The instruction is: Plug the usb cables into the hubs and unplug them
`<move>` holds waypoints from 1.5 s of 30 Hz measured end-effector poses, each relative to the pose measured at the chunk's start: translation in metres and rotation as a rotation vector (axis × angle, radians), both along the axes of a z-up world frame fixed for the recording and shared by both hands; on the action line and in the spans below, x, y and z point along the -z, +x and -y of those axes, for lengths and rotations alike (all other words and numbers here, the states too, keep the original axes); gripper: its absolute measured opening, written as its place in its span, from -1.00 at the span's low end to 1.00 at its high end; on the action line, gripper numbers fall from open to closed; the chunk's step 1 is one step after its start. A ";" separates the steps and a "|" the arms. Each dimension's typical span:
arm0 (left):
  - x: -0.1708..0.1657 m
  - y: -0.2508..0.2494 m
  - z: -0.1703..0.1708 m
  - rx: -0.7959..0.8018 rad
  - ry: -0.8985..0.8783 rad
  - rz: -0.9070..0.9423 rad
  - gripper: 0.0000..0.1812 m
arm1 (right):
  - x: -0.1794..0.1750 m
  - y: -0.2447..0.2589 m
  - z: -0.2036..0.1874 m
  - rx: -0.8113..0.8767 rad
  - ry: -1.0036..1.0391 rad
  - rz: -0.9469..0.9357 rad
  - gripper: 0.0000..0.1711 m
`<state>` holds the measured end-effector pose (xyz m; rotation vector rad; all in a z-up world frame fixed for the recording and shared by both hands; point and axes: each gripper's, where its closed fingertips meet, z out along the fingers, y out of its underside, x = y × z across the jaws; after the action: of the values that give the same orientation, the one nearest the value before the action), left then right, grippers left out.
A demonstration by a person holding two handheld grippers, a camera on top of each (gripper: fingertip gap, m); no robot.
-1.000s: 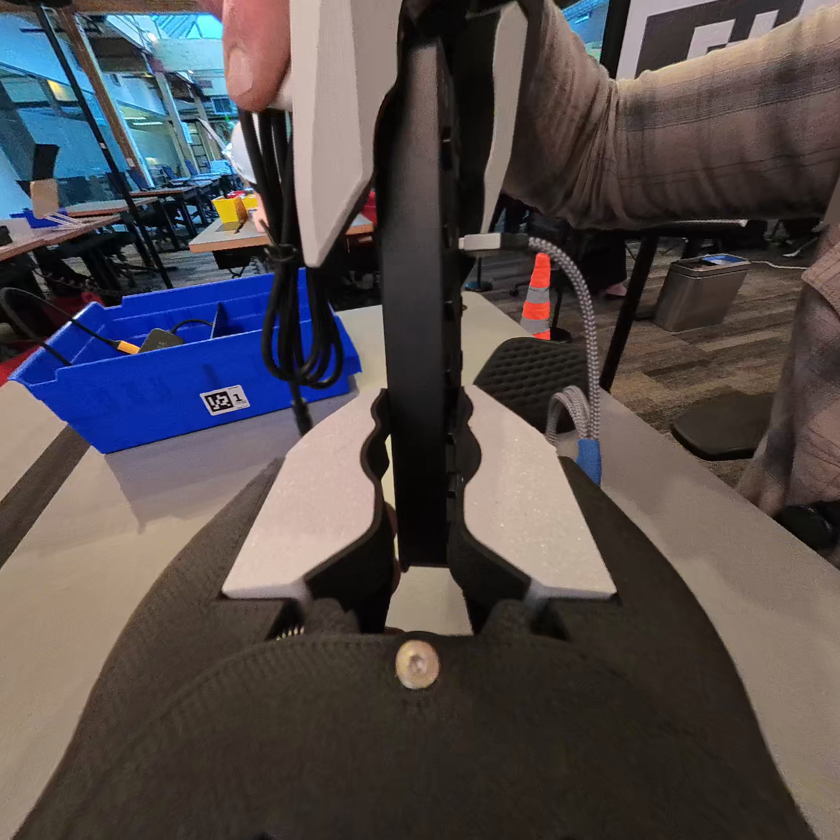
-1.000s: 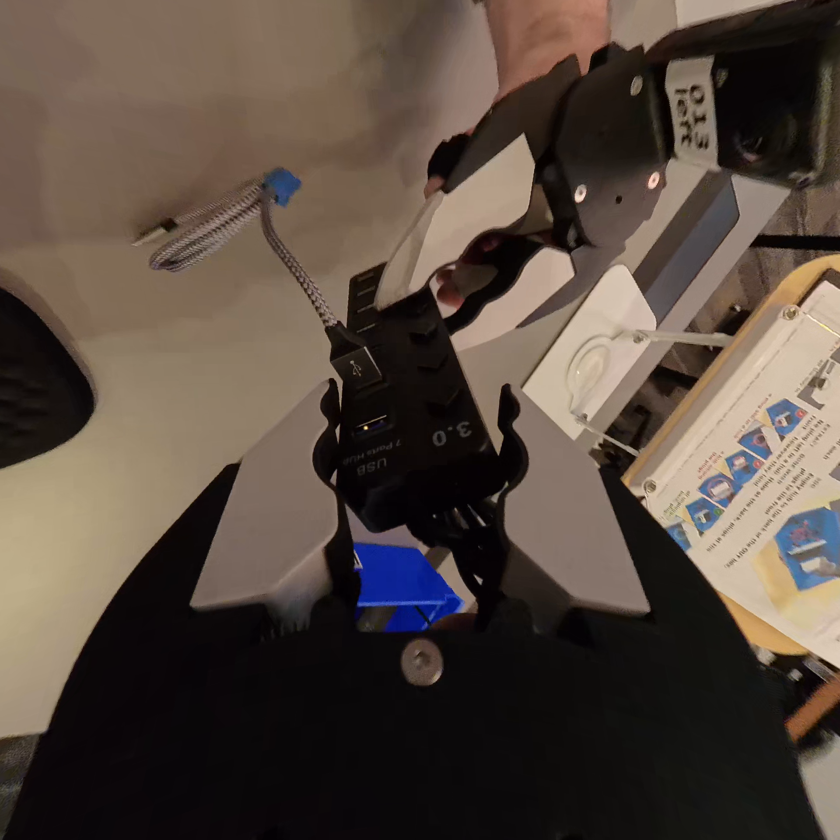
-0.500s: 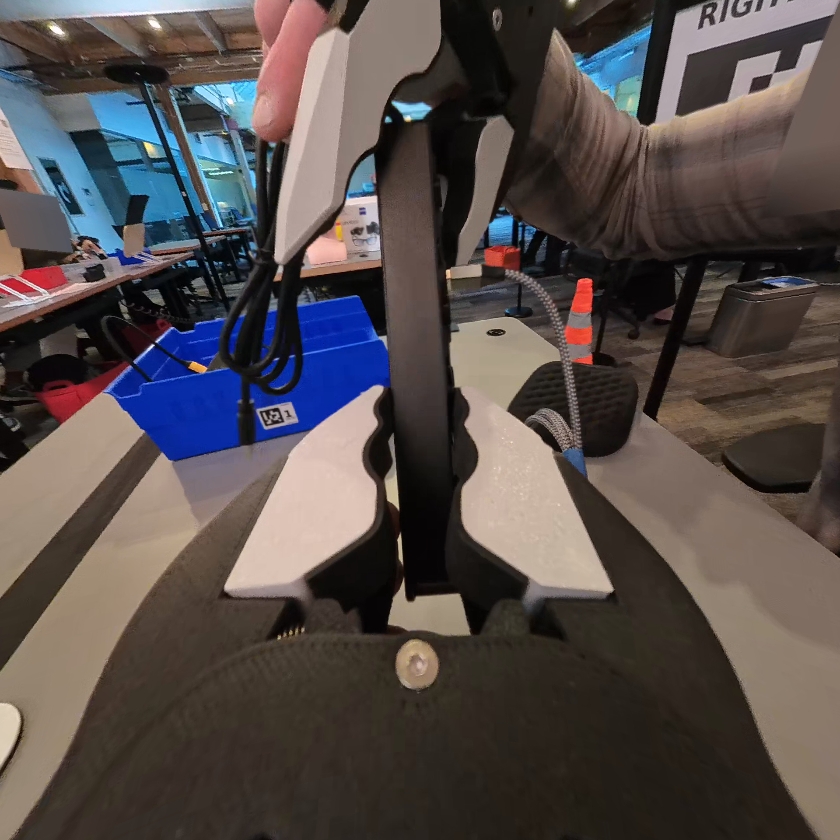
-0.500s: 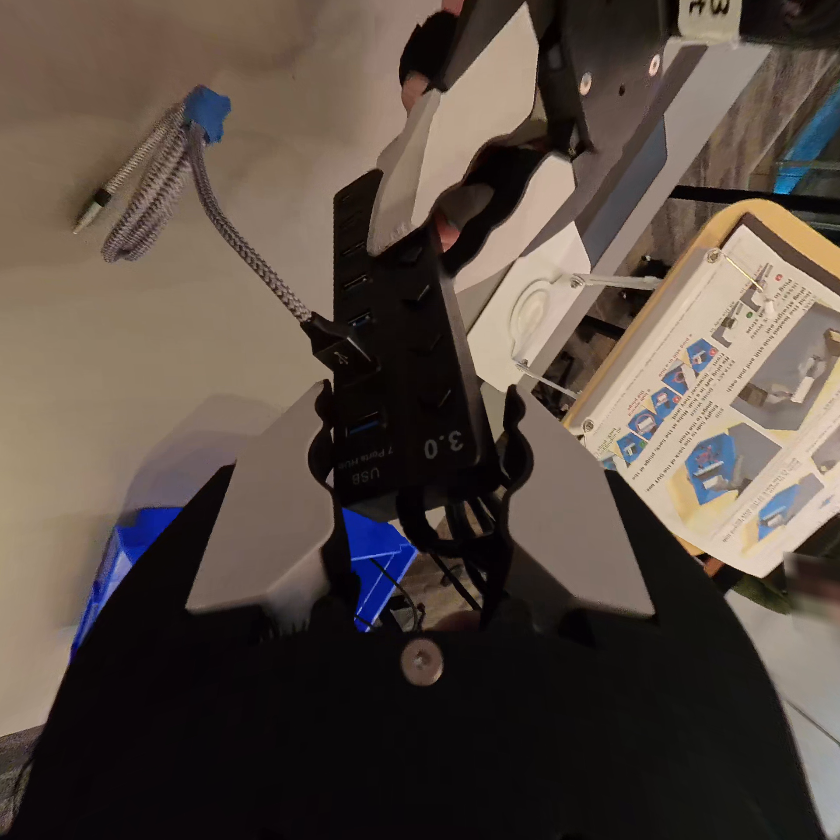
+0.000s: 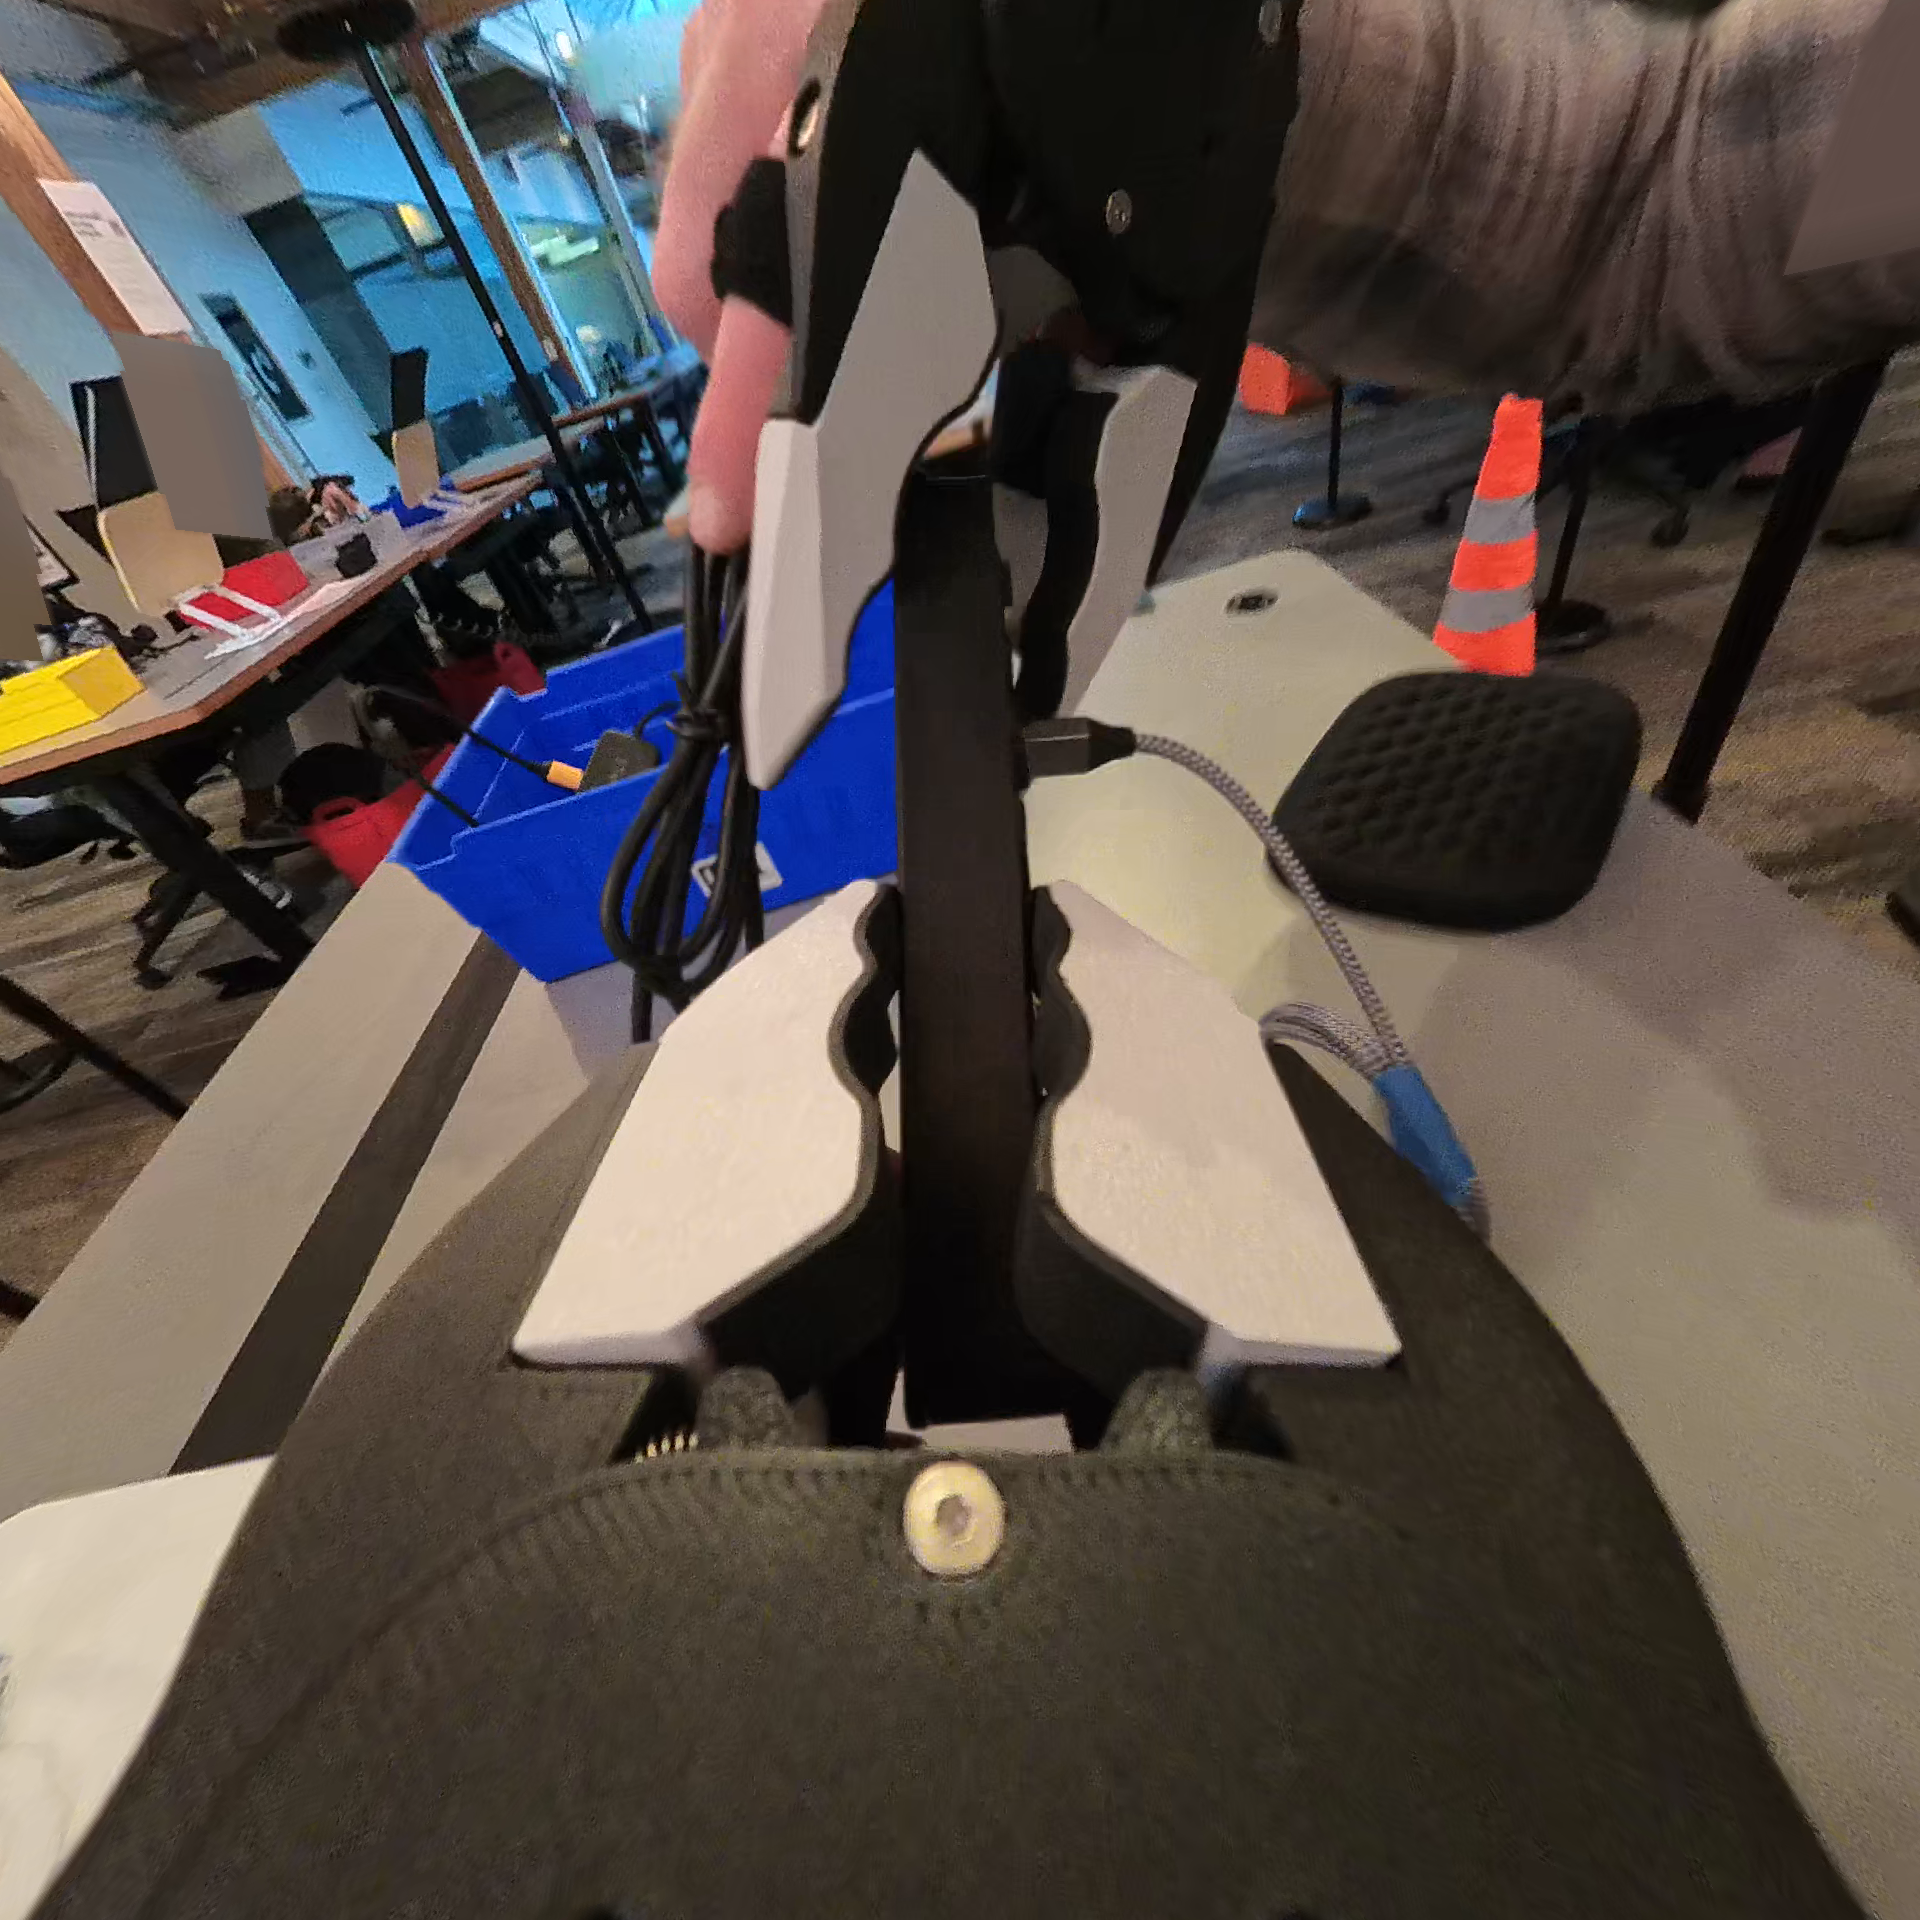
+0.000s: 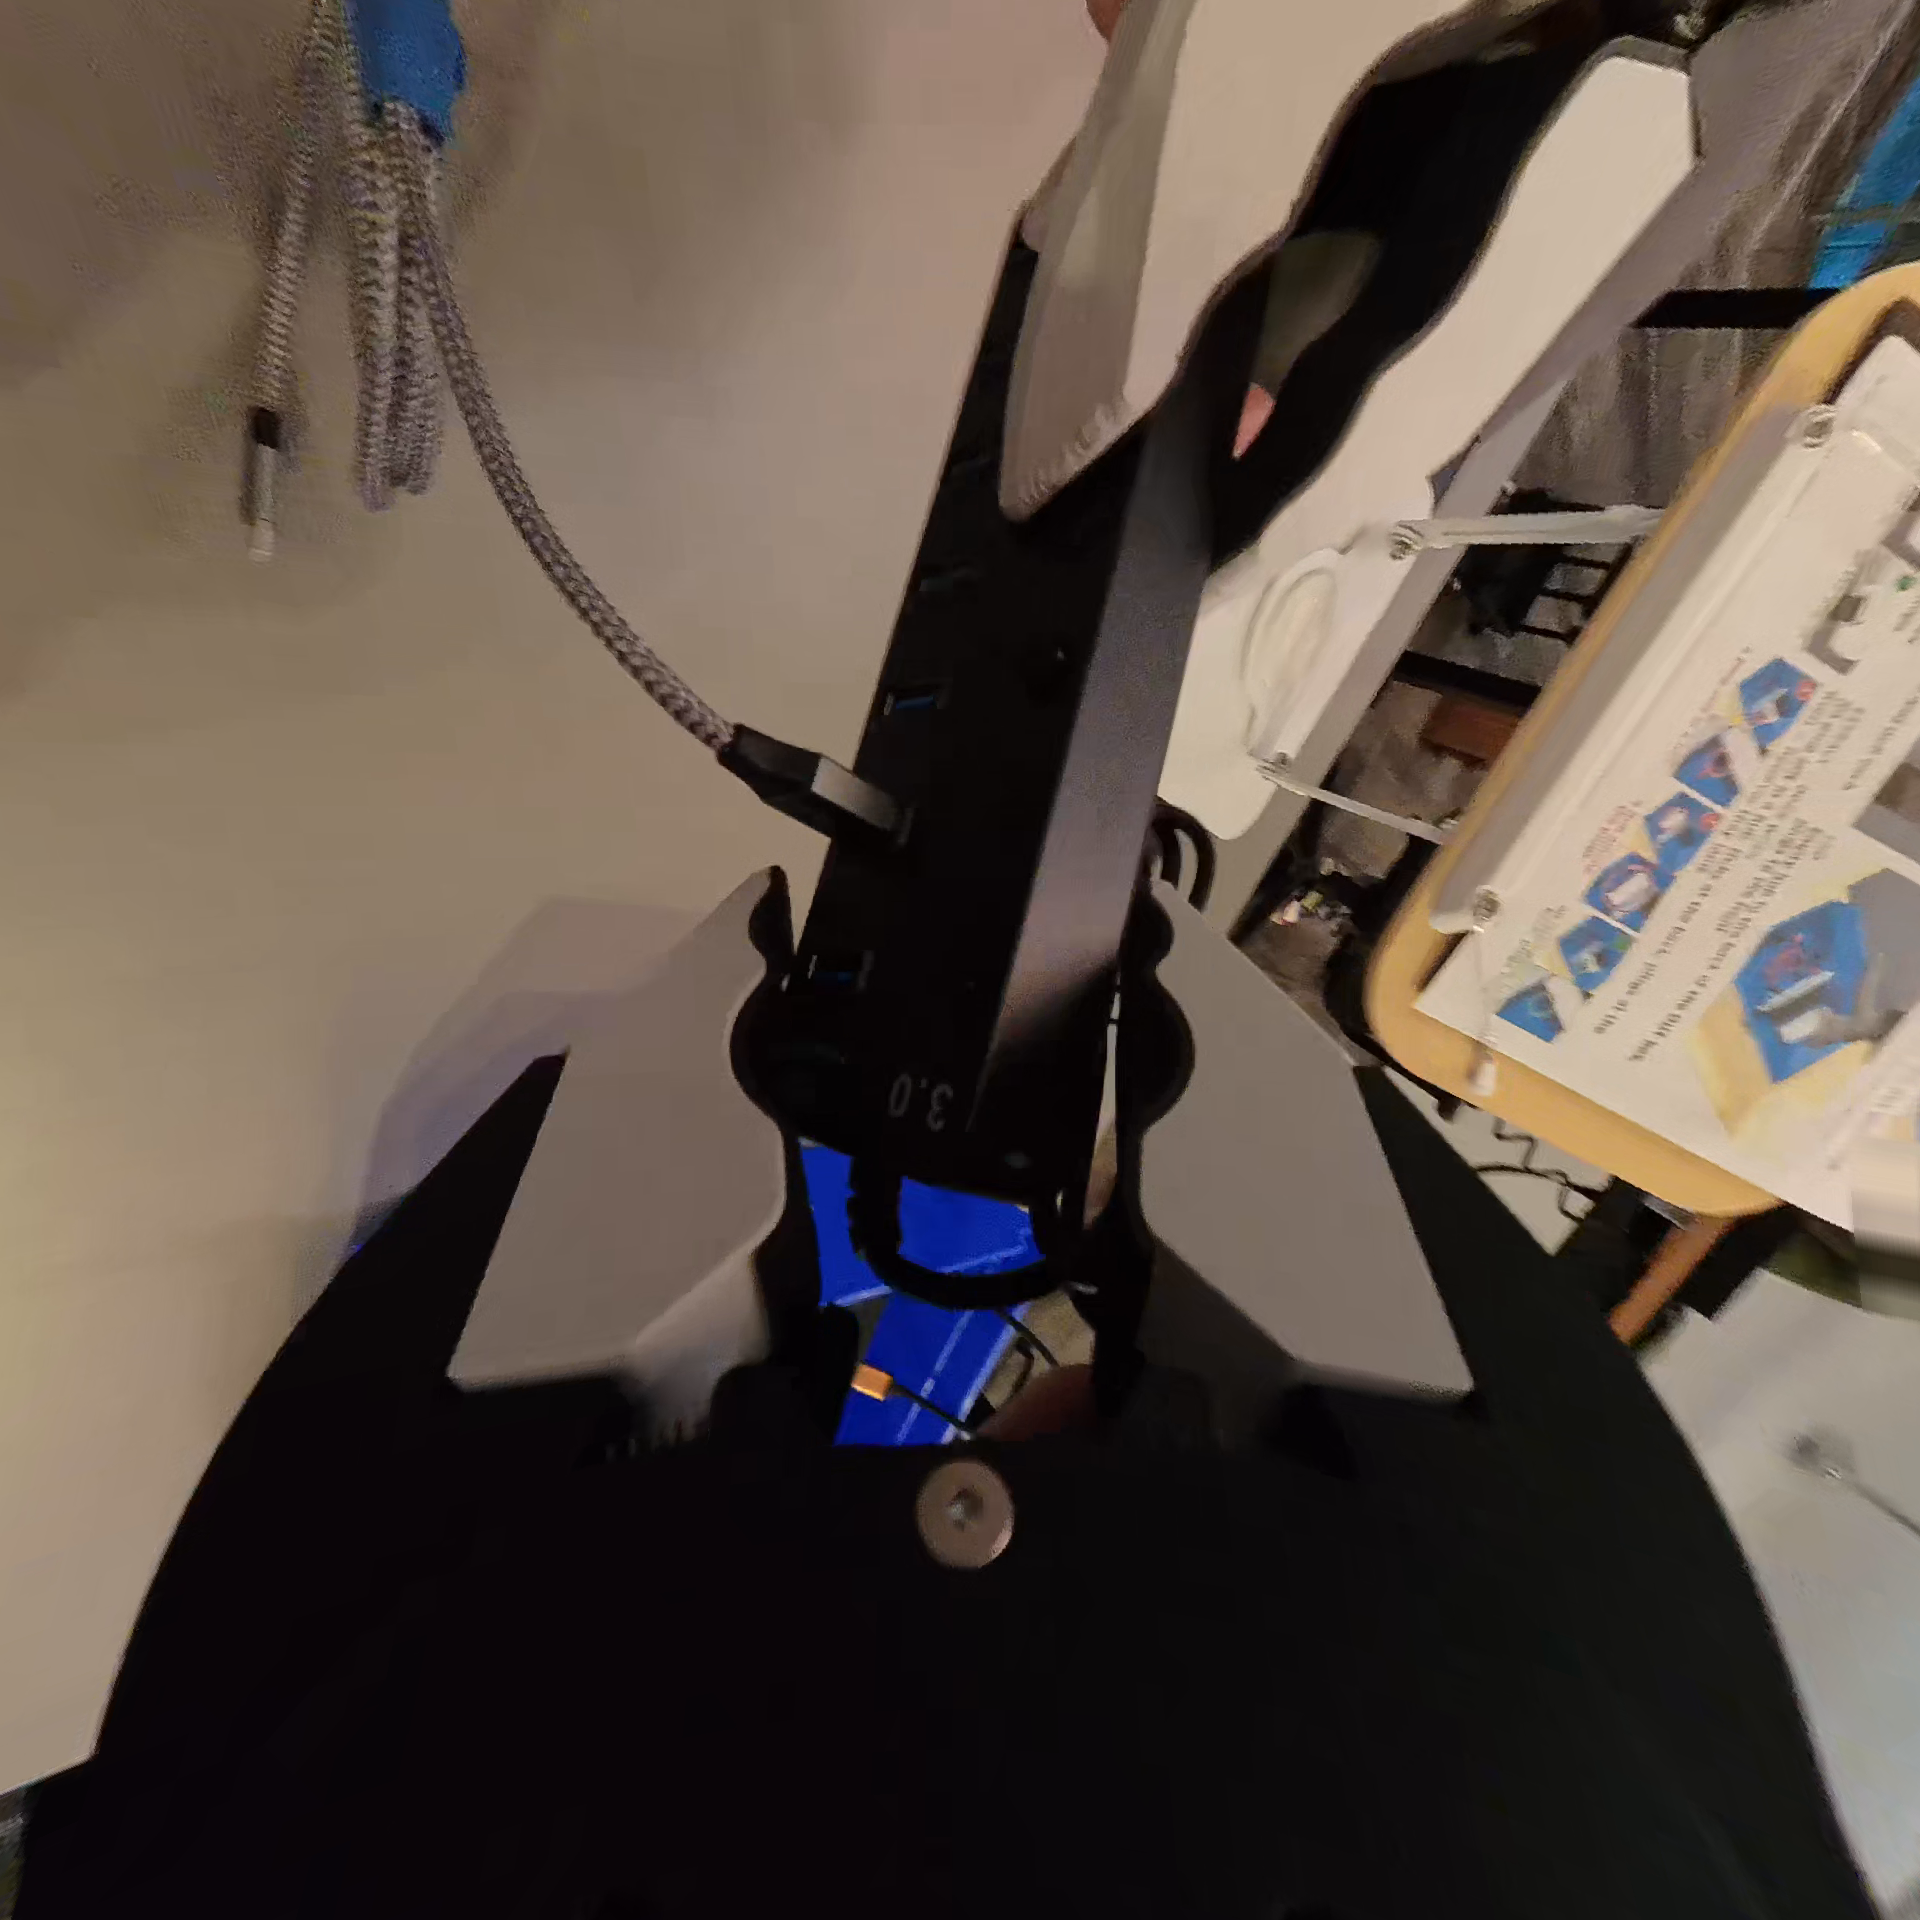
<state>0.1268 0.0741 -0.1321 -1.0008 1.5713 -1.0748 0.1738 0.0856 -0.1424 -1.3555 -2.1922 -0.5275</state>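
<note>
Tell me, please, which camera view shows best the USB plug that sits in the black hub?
The right wrist view: the USB plug appears from its side, entering the hub. The left wrist view shows the plug too, but the hub only edge-on.

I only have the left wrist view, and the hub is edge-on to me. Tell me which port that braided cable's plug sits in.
Observer: The right wrist view faces the hub's ports. The plug is in one near the right tool, with an empty blue port between them.
Operator: Report the cable's other end.
Observer: Its silver-tipped connector is free, plugged into nothing, beside the bundled braided cable.
Operator: Say what's beyond the hub's right side.
Observer: A wooden board carrying an illustrated sheet.
</note>
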 end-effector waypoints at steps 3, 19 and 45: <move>0.014 0.005 0.003 -0.008 0.047 -0.068 -0.73 | 0.018 0.000 0.013 0.033 -0.140 -0.074 -0.50; 0.013 0.014 -0.005 -0.196 0.431 -0.139 -0.72 | 0.026 0.015 -0.005 0.201 0.002 -0.254 -0.73; -0.015 -0.007 -0.075 -0.525 0.355 0.032 -0.68 | -0.172 0.263 -0.116 0.762 0.564 -0.376 -0.71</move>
<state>0.1198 0.1492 -0.1166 -1.0578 1.3064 -0.4305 0.4365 0.2017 0.0296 -1.7364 -1.0583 -0.9718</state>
